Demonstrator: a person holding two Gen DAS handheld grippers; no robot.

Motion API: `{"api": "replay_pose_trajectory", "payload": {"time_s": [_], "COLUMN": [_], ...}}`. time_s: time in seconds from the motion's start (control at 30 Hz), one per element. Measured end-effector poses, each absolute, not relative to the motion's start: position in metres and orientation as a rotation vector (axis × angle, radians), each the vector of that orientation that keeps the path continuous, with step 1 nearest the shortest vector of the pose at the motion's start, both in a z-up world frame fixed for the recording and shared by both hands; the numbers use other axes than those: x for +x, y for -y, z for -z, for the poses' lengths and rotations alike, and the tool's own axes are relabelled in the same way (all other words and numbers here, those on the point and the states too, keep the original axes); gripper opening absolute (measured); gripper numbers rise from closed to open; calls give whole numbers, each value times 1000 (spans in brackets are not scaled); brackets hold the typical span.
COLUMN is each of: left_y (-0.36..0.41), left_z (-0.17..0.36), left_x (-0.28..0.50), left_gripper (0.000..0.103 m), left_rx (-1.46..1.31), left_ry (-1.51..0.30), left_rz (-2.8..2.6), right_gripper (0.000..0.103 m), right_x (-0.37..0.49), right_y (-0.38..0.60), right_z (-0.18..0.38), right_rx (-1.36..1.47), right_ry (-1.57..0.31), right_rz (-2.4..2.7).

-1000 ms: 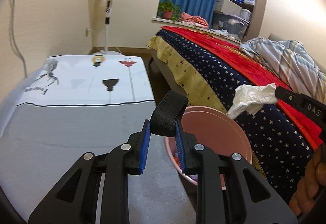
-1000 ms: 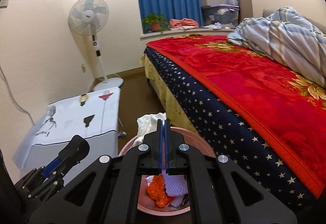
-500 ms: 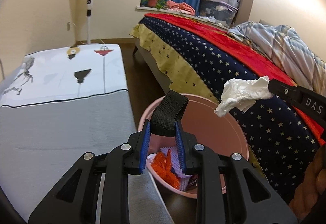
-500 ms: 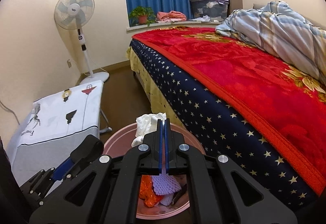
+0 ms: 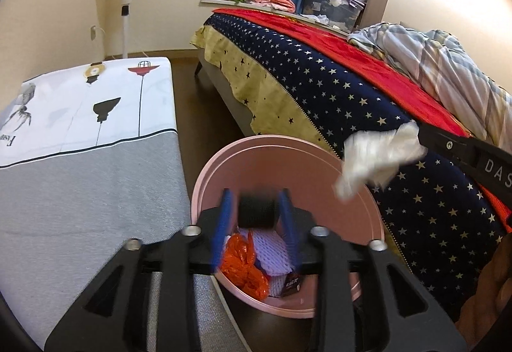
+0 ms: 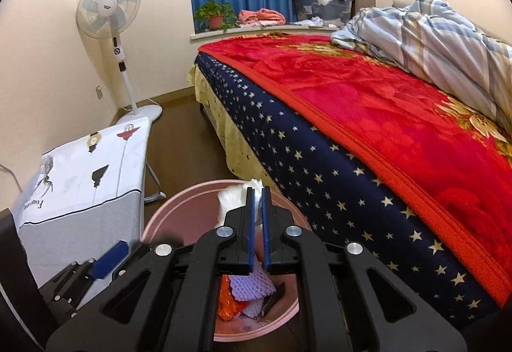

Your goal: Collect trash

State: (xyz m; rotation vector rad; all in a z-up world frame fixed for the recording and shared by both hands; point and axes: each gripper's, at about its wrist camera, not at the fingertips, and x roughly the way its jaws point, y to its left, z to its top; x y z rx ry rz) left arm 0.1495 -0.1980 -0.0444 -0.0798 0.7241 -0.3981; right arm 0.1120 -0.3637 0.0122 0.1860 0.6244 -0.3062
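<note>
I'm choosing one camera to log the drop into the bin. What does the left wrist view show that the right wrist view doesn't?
Only the left wrist view shows the black strap, blurred between the left hand-held gripper jaws, which have just been opening, and the whole white tissue beside the bin.

Only the right wrist view shows the right hand-held gripper jaws, slightly parted, from behind.

Both show the pink bin, orange wrapper and purple foam net.

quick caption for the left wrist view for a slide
Black strap loop dropping from the opened left gripper into the round pink plastic bin, white crumpled tissue alongside.
</note>
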Motion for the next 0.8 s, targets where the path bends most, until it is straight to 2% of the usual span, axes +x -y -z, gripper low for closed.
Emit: {"api": "replay_pose_trajectory", "payload": {"time_s": [0.07,0.13,0.33,0.43,0.5,0.6,0.7,0.8], "left_y": [194,190,177,165,158,147,135,120], "left_z": [43,41,28,17,10,-2,-15,-27], "left_x": [150,149,138,125,118,101,85,69], "left_gripper": [48,48,51,53,65,70,81,85], "left_rx": [-83,-88,-70,-66,-68,-60,-57,-65], "left_ry": [-721,-717,-683,-656,-641,-604,-573,-542], "left_rz": [391,386,375,357,347,323,287,240], "right_gripper": [26,36,47,57,63,69,80,88], "right_x": [111,108,99,94,88,78,65,52], "right_y": [366,366,361,355,349,339,333,326], "right_z": [-11,-13,-20,-27,-32,-38,-45,-51], "right_rx": [193,192,190,189,190,181,179,156], "right_ry": [-632,-627,-614,-608,-600,-597,-592,-579], "right_rz": [317,321,303,275,251,215,194,175]}}
